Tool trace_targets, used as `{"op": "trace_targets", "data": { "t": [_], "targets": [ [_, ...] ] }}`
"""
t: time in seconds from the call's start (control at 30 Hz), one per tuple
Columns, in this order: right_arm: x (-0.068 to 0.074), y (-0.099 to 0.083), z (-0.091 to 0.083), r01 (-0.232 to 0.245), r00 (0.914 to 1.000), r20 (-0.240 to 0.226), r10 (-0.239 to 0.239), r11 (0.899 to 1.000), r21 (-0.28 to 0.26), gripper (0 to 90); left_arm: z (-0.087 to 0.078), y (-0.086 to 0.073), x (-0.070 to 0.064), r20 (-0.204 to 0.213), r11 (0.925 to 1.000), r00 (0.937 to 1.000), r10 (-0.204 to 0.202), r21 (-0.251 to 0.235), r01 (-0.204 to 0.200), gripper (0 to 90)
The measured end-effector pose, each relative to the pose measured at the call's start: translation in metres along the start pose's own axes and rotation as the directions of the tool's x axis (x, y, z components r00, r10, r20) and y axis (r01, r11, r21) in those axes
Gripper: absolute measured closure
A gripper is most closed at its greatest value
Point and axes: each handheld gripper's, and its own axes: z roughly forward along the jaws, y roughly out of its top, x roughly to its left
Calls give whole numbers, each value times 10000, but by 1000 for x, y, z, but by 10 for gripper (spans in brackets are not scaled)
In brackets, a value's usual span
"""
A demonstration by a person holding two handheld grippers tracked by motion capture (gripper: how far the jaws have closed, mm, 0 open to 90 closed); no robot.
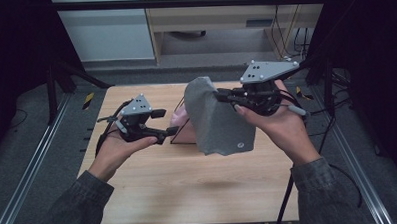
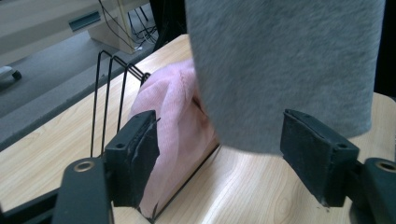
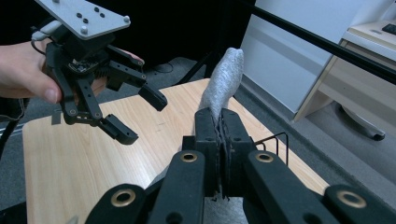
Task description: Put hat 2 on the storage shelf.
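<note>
Left gripper (image 1: 163, 127) is held low at the left of the wooden table (image 1: 189, 187), jaws spread wide and holding nothing, aimed at the black wire rack (image 2: 109, 98) and the pink cloth (image 2: 175, 126) resting in it. Right gripper (image 1: 225, 97) has its jaws clamped on the upper edge of the grey cloth (image 1: 217, 119), which hangs in the air above the rack. Step in hand appears to be carrying the grey cloth at the rack. Next move likely calls for the left gripper to catch the cloth's free lower edge, steadying it for placement.
</note>
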Motion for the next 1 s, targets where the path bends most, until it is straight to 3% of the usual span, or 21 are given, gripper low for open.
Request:
{"op": "trace_targets", "data": {
  "t": [0.43, 0.57, 0.7, 0.8, 1.0],
  "targets": [
    [5, 9, 12, -60, 9994, -354, 53, 9998, -196, 877, 32, 10, 3, 197, 9999, 9998, 4, -103, -2, 360],
    [3, 7, 13, -149, 9994, -308, 143, 9997, -180, 877, 42, 16, 3, 286, 9998, 9996, -27, -219, 33, 505],
    [-1, 4, 11, -259, 9994, -246, 254, 9995, -206, 877, 50, 22, 3, 401, 9999, 9992, -34, -153, 40, 738],
    [-5, 2, 8, -301, 9995, -57, 300, 9994, -191, 877, 51, 29, 1, 582, 9993, 9979, -272, -237, 286, 861],
    [-23, -6, -1, -629, 9966, 514, 636, 9979, -151, 877, 35, 38, -1, 231, 10000, 9997, -61, 1, 61, 874]
  ]
}}
